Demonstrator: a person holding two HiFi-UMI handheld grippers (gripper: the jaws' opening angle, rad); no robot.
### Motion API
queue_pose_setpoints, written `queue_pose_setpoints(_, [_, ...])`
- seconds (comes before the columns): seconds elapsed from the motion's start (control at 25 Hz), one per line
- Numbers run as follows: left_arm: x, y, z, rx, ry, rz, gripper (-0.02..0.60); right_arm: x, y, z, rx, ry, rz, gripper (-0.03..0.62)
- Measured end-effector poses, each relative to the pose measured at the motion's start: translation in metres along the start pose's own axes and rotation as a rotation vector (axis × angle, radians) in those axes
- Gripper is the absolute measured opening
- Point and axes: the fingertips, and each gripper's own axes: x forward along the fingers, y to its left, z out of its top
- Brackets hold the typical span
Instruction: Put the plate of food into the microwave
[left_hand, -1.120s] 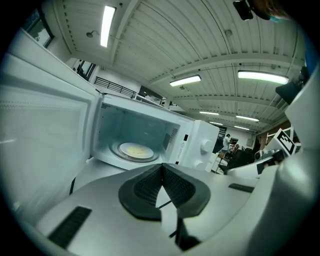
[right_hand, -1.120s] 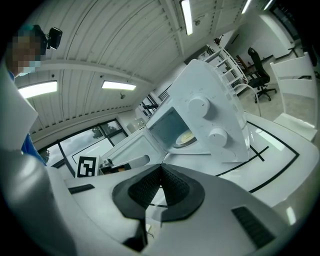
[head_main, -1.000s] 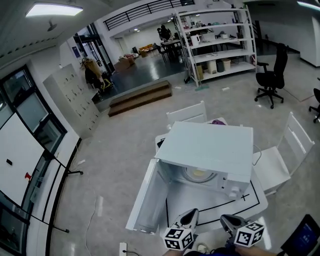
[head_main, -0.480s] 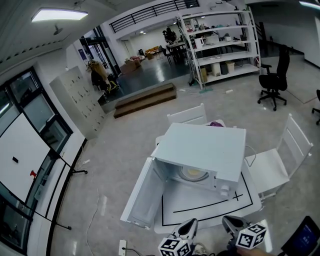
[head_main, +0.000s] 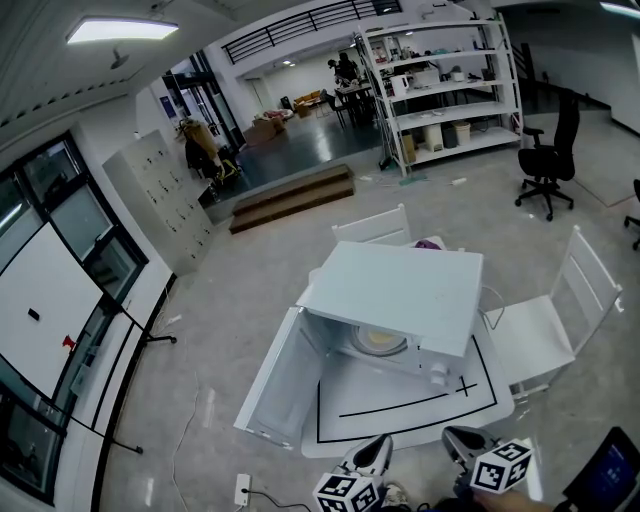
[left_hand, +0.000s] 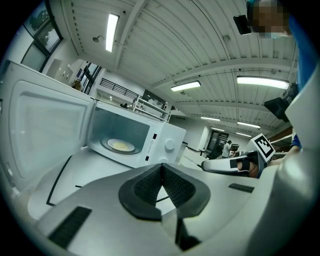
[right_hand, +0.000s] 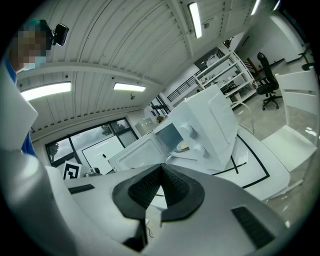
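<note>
Tabletop (head_main: 400, 395) microwave (head_main: 395, 285) holds plate (head_main: 379, 340), well beyond both jaws.

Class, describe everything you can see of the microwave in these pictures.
The microwave is a white, boxy oven standing on a white table marked with black lines. Its door hangs wide open. A plate of pale yellow food sits inside. A round knob sits beside the cavity.

Probably an open office-lab: shelving (head_main: 440, 85), lockers (head_main: 160, 200), swivel chair (head_main: 545, 160).
</note>
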Motion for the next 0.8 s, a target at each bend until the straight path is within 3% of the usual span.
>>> queue_pose_setpoints(0.8, [0.004, -0.024, -0.001, -0.009, -0.012, 0.041, 0.006, -0.018, -0.002, 0.005, -0.032, 0.012, 0.048, 0.000])
